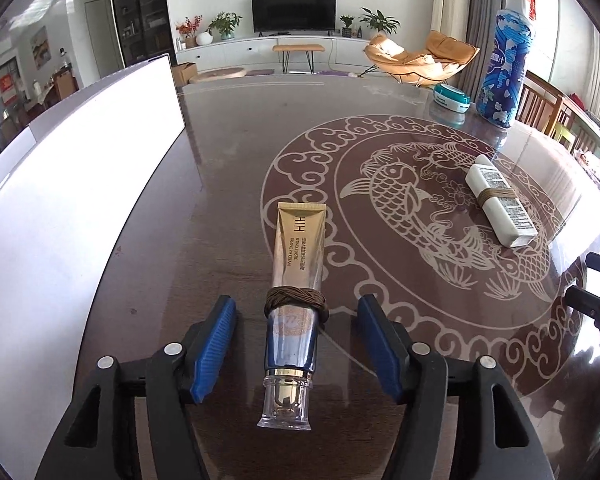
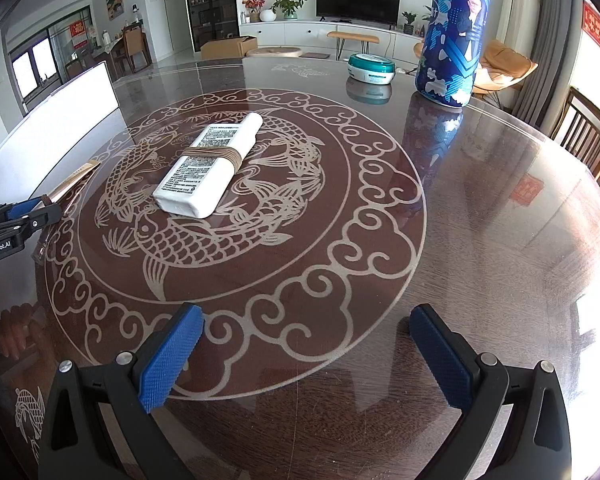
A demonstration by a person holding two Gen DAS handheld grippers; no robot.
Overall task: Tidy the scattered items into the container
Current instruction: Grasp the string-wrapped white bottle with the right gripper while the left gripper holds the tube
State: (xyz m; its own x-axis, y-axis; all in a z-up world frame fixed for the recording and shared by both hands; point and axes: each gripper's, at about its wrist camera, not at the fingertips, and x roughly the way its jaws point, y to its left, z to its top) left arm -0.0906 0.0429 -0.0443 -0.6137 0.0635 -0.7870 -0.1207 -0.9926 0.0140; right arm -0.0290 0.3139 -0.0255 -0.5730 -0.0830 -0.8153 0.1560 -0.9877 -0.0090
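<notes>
While both grippers, left gripper (image 1: 296,344) and right gripper (image 2: 306,356), gape, gold tube (image 1: 296,264) between left pads untouched, white bottle (image 2: 210,166) nearby.

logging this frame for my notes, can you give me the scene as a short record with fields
surface: dark glossy table with a pale fish pattern
container: white box at the table's left side
left gripper: open, gold and blue tube lying between its pads, not pressed
right gripper: open, nothing between its pads
tube detail: brown cord wound round its middle, clear cap toward the camera
other loose item: white bottle lying flat on the fish pattern, cord round it
far edge: tall blue can upright, teal round tin beside it
</notes>
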